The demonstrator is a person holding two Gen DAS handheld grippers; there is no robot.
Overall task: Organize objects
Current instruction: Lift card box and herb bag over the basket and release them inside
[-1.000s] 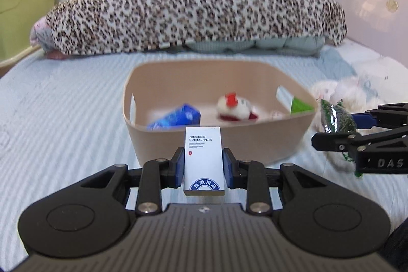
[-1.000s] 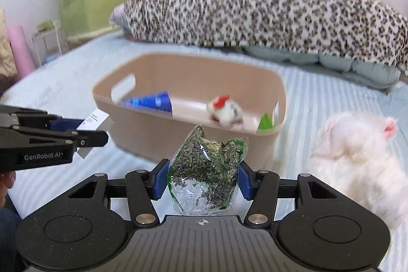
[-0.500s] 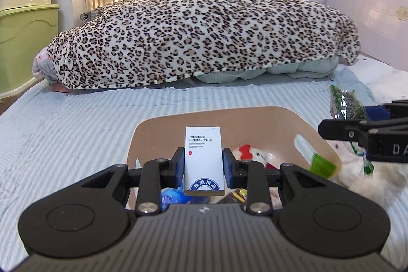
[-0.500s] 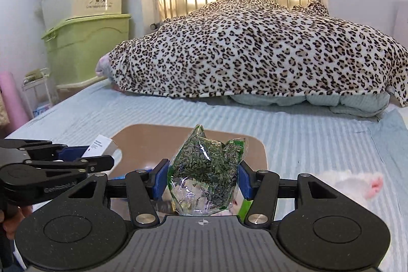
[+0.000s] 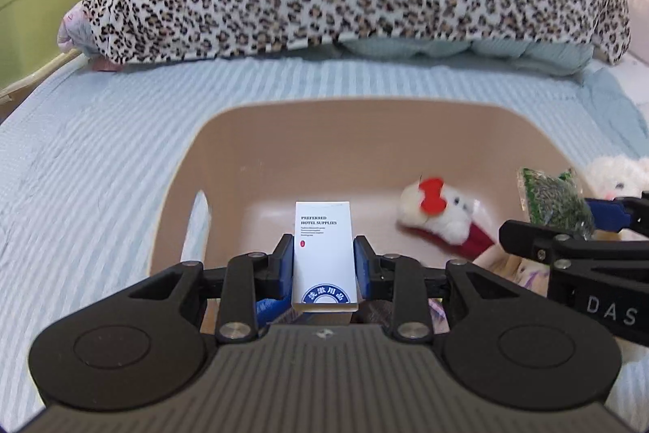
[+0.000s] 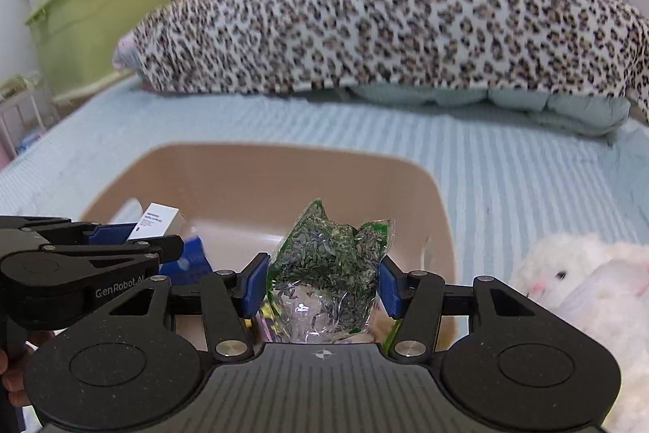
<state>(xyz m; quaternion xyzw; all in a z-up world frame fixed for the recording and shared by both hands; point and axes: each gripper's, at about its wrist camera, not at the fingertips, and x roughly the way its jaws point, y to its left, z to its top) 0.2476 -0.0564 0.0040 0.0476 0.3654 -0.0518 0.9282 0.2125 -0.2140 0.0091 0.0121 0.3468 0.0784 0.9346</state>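
- Left gripper [image 5: 324,262]: blue pads clamped on both sides of a white hotel-supplies box [image 5: 324,254], held upright above the near-left part of the beige plastic bin [image 5: 365,132].
- Right gripper [image 6: 322,285]: clamped on a clear bag of dried green herbs [image 6: 328,270], held over the bin's near-right side.
- In the bin: white plush with red bow [image 5: 440,212]; blue packet [image 6: 190,262] partly hidden.
- White plush rabbit [image 6: 588,283] on the striped bedsheet [image 5: 101,149], just right of the bin.
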